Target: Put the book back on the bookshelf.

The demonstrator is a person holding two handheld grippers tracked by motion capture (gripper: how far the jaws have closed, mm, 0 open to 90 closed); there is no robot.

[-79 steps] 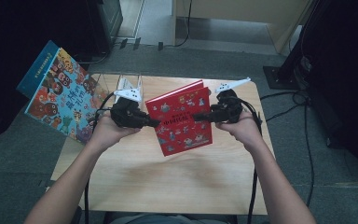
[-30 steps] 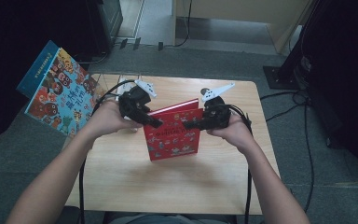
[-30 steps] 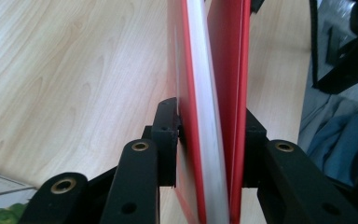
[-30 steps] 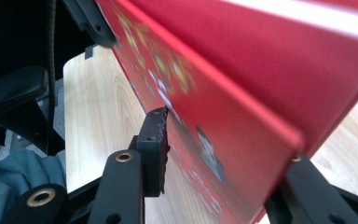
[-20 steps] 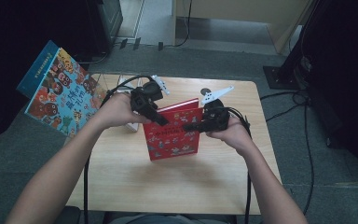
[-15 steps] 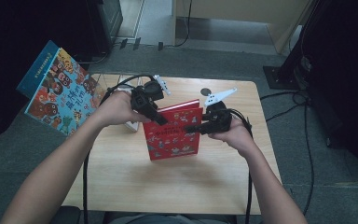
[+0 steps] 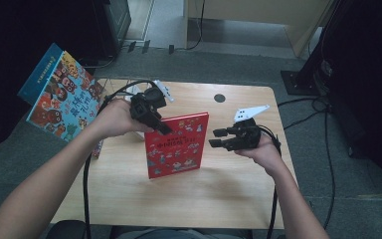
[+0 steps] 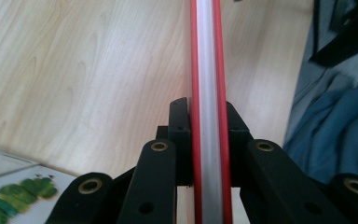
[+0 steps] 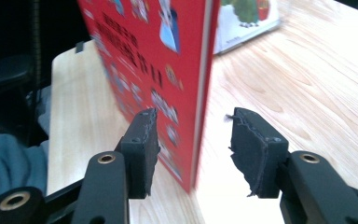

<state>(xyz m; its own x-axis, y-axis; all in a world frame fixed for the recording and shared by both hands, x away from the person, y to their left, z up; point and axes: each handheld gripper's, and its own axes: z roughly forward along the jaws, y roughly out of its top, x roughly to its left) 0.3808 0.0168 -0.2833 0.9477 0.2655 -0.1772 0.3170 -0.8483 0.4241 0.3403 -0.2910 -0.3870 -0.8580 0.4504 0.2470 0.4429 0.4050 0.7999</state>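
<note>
- The left gripper (image 7: 161, 128) had its jaws clamped on the top left corner of the red book (image 7: 175, 144); in the left gripper view the two black pads (image 8: 181, 126) pressed against both red covers, with the pale page edge (image 8: 208, 93) running up between them. Its jaws had just been closing on that book.
- The right gripper (image 7: 216, 138) stood clear of the book's right edge, at about three o'clock from it in the high view. Its jaws were parted with nothing pinched. In the right gripper view the book's edge (image 9: 200, 93) stood beyond the gap between the pads (image 9: 256, 149), touching neither; these jaws had just been opening.
- The red book stood upright on its lower edge near the middle of the wooden table (image 7: 229, 199), cover toward the person, held only by the left gripper.
- A thin picture book with a green caterpillar (image 8: 18, 196) lay flat on the table; in the right gripper view it showed at one o'clock behind the red book.
- A large colourful book (image 7: 62, 94) leaned off the table's edge at about ten o'clock from the red one, well apart from both grippers.
- Black cables (image 7: 87, 184) trailed from each gripper toward six o'clock along the forearms.
</note>
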